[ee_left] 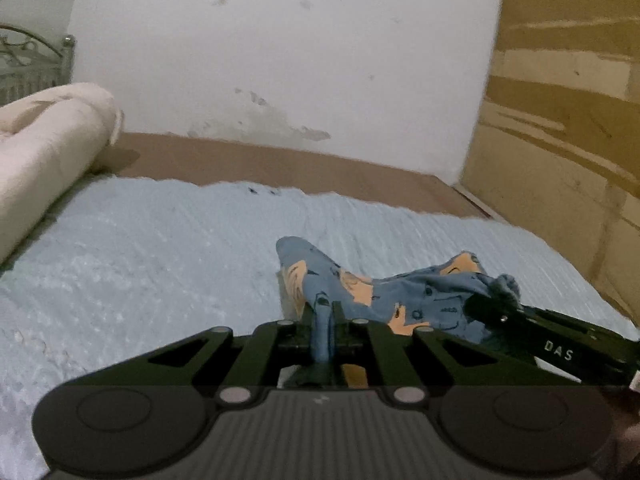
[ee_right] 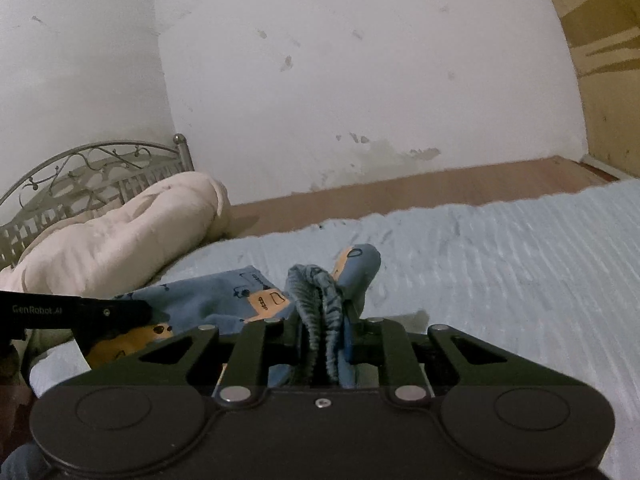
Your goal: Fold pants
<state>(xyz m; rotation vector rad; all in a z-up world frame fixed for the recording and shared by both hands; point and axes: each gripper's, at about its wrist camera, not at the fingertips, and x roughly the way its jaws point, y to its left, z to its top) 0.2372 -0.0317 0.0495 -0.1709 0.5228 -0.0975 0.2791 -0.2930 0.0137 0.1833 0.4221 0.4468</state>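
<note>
The left gripper (ee_left: 325, 312) was clamped on a thin fold of the pants (ee_left: 400, 296), blue cloth running down between its black fingers at the lower middle of the left wrist view. The right gripper (ee_right: 326, 312) was pinched on a thicker bunch of the same pants (ee_right: 224, 296), seemingly the gathered ribbed waistband, low in the centre of the right wrist view. Each tool showed in the other's view: the right gripper (ee_left: 496, 312) came in from the lower right, the left gripper (ee_right: 132, 312) from the left edge. The blue pants with orange patches hung between the two, sagging onto the light blue bedspread (ee_left: 160, 260). A rolled cream blanket (ee_right: 120, 236) lay at the left, before a metal headboard (ee_right: 80, 176). Behind stood a stained white wall (ee_left: 280, 60).
</note>
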